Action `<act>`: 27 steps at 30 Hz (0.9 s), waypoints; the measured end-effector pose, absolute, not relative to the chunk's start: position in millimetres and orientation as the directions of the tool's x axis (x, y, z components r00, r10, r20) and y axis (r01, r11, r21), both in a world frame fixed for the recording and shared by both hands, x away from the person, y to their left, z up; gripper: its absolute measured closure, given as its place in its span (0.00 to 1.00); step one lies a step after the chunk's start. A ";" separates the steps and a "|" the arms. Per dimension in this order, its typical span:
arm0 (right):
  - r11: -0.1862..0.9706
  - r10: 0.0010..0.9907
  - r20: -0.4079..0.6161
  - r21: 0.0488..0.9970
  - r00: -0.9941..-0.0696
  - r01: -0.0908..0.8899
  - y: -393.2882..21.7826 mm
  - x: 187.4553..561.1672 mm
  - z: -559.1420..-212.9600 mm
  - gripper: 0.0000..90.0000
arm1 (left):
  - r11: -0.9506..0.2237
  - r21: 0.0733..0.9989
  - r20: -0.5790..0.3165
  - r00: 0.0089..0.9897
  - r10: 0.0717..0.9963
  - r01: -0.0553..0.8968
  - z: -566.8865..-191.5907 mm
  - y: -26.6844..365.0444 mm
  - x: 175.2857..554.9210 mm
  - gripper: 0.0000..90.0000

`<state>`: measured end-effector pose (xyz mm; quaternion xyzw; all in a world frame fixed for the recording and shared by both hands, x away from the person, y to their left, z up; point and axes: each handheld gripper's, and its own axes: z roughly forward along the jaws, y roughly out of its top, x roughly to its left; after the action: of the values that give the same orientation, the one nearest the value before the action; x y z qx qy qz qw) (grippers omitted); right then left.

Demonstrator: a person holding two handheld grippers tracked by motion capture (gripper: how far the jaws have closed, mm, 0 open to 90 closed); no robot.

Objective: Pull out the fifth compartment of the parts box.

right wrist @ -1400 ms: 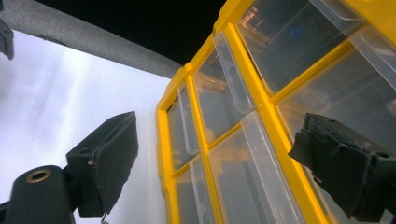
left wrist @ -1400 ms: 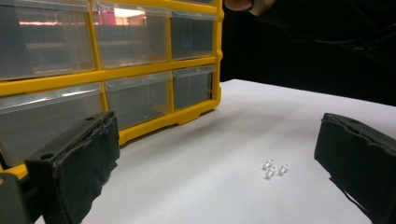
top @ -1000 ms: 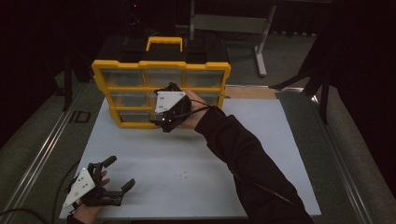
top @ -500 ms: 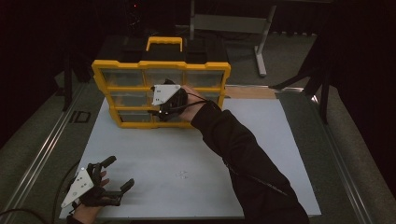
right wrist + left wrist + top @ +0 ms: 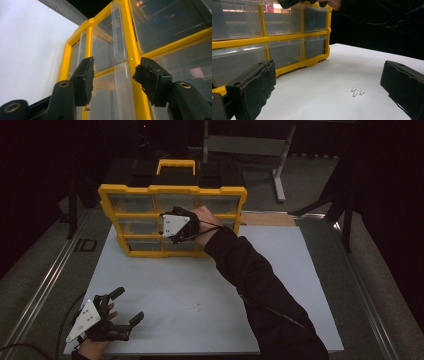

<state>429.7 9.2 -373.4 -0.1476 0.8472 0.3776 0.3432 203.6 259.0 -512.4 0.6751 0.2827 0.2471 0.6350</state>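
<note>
A yellow organizer (image 5: 172,190) with clear drawers stands upright at the back of the white board. My right gripper (image 5: 170,231) is up against its middle row. In the right gripper view this gripper (image 5: 114,68) is open, its jaws on either side of a clear drawer pull (image 5: 121,72) without pinching it. My left gripper (image 5: 129,305) rests open near the board's front left corner, holding nothing. Between its wide-spread jaws (image 5: 329,82), farther off, lie three tiny white parts (image 5: 357,91) on the board, also in the high view as small white parts (image 5: 195,307).
The white board (image 5: 280,270) lies on a grey table with metal rails along its sides. The person's right sleeve (image 5: 260,285) crosses the board's middle diagonally. Dark stands and a metal frame stand behind the organizer (image 5: 287,37).
My right gripper has shifted slightly left and closer to the organizer's front. The left gripper has barely moved.
</note>
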 end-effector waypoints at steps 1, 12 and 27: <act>0.671 0.003 -0.696 0.533 -0.718 -0.515 9.3 429.9 -373.8 0.57 | -0.034 0.997 -0.026 0.719 0.695 0.068 -512.4 258.9 203.6 0.00; 0.692 -0.054 -0.748 0.449 -0.662 -0.565 11.6 434.5 -377.6 0.69 | -0.031 0.997 -0.027 0.720 0.693 0.068 -512.4 259.0 203.5 0.00; 0.702 -0.082 -0.789 0.388 -0.609 -0.597 12.1 435.1 -382.9 0.74 | -0.032 0.997 -0.026 0.720 0.694 0.067 -512.2 259.0 203.0 0.00</act>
<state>435.1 12.1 -382.9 -0.2035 0.8348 0.3280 0.3926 203.0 259.0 -512.2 0.6749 0.2816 0.2464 0.6360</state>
